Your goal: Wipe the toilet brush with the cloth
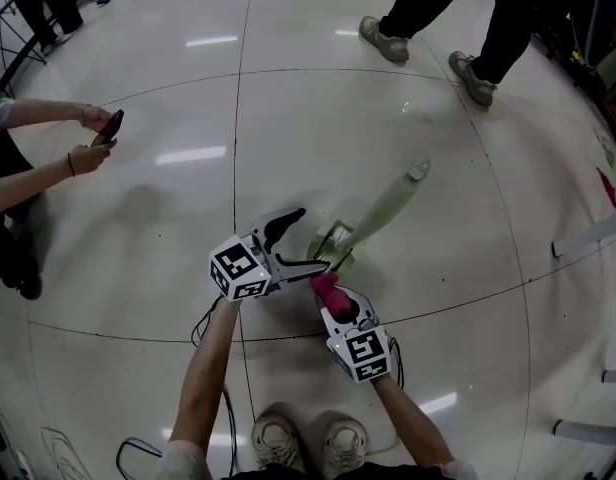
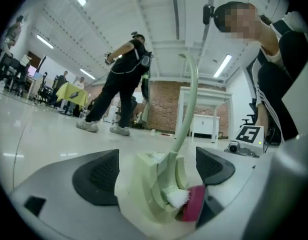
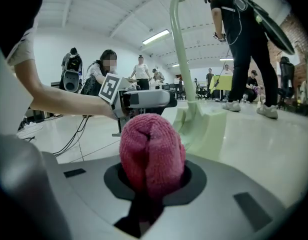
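A pale green toilet brush (image 1: 388, 208) stands in its holder (image 1: 333, 243) on the floor, its handle leaning away to the upper right. My left gripper (image 1: 314, 238) is open, its jaws either side of the holder without touching it. In the left gripper view the holder (image 2: 149, 184) fills the gap between the jaws, with white bristles (image 2: 176, 198) low on its right side. My right gripper (image 1: 330, 296) is shut on a pink cloth (image 1: 325, 288). The cloth (image 2: 194, 204) presses against the bristles. In the right gripper view the bunched cloth (image 3: 151, 154) hides the jaws, and the brush handle (image 3: 178, 49) rises behind it.
A person with a phone (image 1: 108, 126) stands at the left. Another person's legs and shoes (image 1: 428, 38) are at the top. Cables (image 1: 210, 320) trail on the glossy floor under my left arm. White furniture legs (image 1: 588, 236) stand at the right. My shoes (image 1: 303, 440) are below.
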Motion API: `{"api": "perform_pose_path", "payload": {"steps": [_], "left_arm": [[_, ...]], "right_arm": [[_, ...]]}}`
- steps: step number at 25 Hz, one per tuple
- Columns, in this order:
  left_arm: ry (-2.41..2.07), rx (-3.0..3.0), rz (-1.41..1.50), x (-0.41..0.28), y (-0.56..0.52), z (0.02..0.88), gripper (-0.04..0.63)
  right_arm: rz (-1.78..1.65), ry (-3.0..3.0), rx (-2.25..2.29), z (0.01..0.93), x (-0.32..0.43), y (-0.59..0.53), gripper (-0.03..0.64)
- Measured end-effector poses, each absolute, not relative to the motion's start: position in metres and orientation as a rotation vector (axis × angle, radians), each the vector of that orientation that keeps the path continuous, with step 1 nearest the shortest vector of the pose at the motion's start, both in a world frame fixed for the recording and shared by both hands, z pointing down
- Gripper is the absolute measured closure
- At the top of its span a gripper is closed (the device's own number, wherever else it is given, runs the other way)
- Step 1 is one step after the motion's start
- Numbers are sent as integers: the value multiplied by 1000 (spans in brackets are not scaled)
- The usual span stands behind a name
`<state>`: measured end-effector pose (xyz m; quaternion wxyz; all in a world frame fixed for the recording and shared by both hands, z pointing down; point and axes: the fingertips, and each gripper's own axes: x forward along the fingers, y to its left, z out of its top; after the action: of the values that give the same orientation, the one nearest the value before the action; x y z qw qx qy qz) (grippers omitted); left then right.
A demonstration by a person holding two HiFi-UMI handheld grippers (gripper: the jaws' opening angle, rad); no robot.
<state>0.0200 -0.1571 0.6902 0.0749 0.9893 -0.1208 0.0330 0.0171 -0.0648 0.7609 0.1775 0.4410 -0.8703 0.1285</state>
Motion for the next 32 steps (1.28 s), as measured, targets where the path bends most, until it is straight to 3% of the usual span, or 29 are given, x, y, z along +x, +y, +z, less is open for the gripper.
{"api": "perform_pose_path", "payload": {"steps": [8, 32], "left_arm": [[-183, 2926, 174, 44, -125, 708, 110], [-95, 2872, 192, 58, -88, 728, 110]], "right_arm": [[357, -2447, 1273, 760, 22, -66, 548], [267, -2058, 1761, 755, 133, -100, 548]]}}
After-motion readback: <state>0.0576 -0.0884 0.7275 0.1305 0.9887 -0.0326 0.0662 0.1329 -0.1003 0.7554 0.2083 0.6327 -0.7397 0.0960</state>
